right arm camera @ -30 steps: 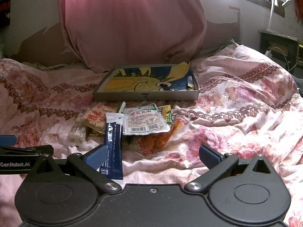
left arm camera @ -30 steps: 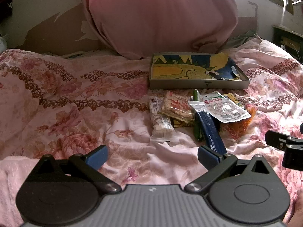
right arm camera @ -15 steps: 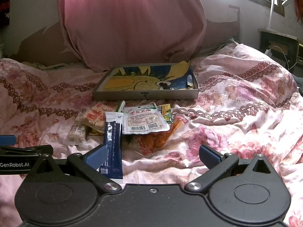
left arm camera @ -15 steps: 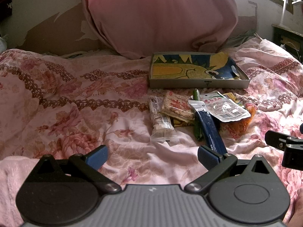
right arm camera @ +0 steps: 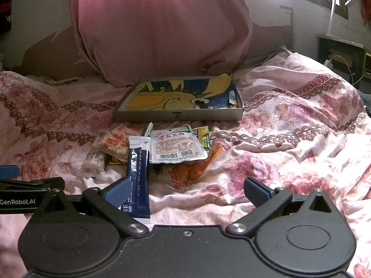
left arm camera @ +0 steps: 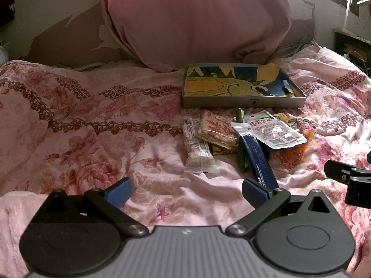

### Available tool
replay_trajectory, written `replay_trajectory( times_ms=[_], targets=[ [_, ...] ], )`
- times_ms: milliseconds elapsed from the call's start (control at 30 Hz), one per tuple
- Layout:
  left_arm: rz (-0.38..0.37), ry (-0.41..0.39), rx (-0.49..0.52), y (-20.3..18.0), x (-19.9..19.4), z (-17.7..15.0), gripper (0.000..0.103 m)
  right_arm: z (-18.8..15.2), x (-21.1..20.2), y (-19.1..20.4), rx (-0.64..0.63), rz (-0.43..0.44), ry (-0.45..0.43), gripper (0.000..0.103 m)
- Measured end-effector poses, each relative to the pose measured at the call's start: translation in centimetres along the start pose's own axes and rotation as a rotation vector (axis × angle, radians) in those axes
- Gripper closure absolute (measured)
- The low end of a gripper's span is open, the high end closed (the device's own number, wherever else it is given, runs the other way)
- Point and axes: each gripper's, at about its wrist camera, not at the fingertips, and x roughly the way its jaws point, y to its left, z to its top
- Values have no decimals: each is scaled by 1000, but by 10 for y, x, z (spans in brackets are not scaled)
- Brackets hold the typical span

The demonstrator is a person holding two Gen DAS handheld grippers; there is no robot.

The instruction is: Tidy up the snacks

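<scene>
A pile of snack packets lies on the floral bedspread in front of a shallow grey tray (left arm camera: 243, 102) (right arm camera: 177, 115) lined with a yellow-and-blue picture. The pile holds a long dark blue stick pack (left arm camera: 256, 157) (right arm camera: 138, 171), a silver-white pouch (left arm camera: 273, 133) (right arm camera: 177, 147), a rice-cake packet (left arm camera: 216, 132) (right arm camera: 116, 144), a clear wrapped bar (left arm camera: 196, 146) (right arm camera: 92, 159), a thin green stick (left arm camera: 240, 115) and an orange packet (left arm camera: 292, 150) (right arm camera: 192, 169). My left gripper (left arm camera: 186, 191) is open, nearer than the pile. My right gripper (right arm camera: 186, 191) is open too, with the blue pack by its left finger.
A big pink pillow (left arm camera: 197, 18) (right arm camera: 162, 27) leans against the wall behind the tray. A dark side table (right arm camera: 343, 53) stands at the far right under a window. The rumpled bedspread (left arm camera: 81, 127) spreads wide to the left, and to the right in the right wrist view.
The right wrist view has crept slightly forward toward the snack pile. The left gripper has barely moved. Both stay open.
</scene>
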Motion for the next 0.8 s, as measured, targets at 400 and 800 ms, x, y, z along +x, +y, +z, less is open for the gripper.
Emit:
replay_trajectory(
  times_ms=[400,800],
  targets=[
    [1,1,1,0,0,0,1,0,1,0,0,0,2,0],
    [-1,19,-6,3,4,0,1,1,4,-3,19,15,21,0]
  ],
)
